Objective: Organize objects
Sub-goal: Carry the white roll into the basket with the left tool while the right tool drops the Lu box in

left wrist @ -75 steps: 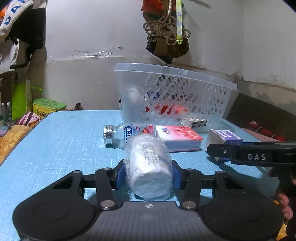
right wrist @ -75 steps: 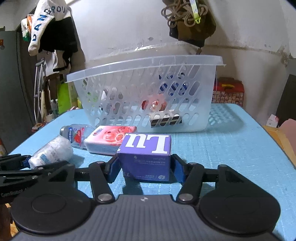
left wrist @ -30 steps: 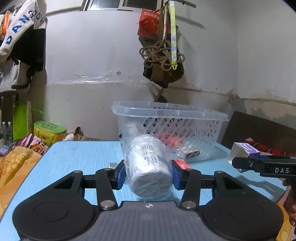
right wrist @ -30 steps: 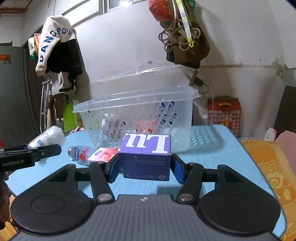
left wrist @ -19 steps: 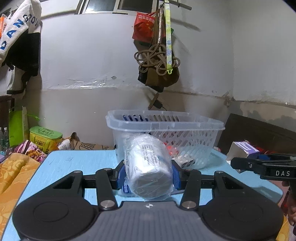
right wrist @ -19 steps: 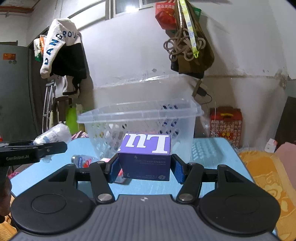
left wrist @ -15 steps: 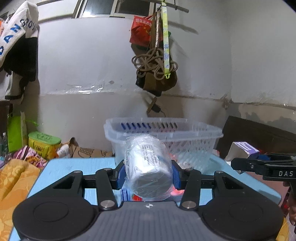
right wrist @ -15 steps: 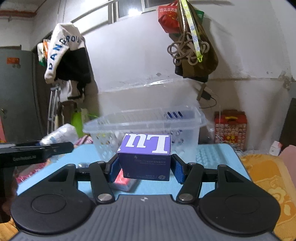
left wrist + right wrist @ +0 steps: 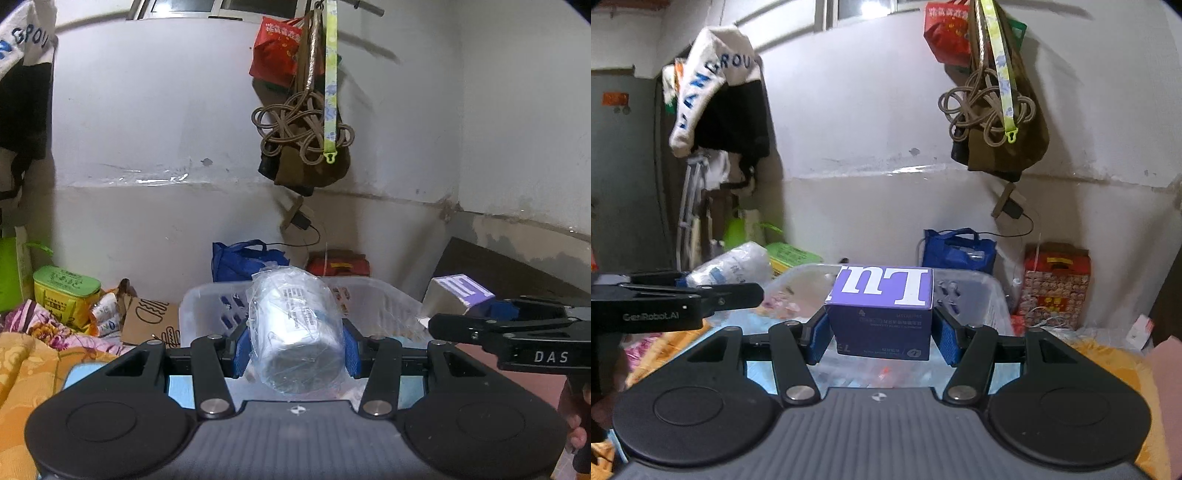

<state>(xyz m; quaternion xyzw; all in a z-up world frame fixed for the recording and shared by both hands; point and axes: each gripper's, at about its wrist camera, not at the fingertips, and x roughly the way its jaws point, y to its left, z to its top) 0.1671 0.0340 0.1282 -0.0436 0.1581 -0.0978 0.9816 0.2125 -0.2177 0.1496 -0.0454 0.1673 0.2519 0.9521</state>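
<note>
My left gripper (image 9: pixel 293 343) is shut on a plastic-wrapped white roll (image 9: pixel 295 332) and holds it high, over the near rim of the clear plastic basket (image 9: pixel 199 306). My right gripper (image 9: pixel 881 332) is shut on a purple box marked "Lu" (image 9: pixel 881 310), also raised above the basket (image 9: pixel 990 295). The right gripper with its box (image 9: pixel 461 295) shows at the right of the left wrist view. The left gripper with the roll (image 9: pixel 735 264) shows at the left of the right wrist view. The basket's contents are mostly hidden.
The blue table (image 9: pixel 177 387) lies below both grippers. Behind the basket stand a blue bag (image 9: pixel 956 251) and a red patterned box (image 9: pixel 1056 284). A green tin (image 9: pixel 64 291) and cardboard lie at the left. A bag with coiled cord (image 9: pixel 303 147) hangs on the wall.
Both grippers have risen from the table with their objects and moved forward. The basket has dropped low in both views and I look down over its rim.
</note>
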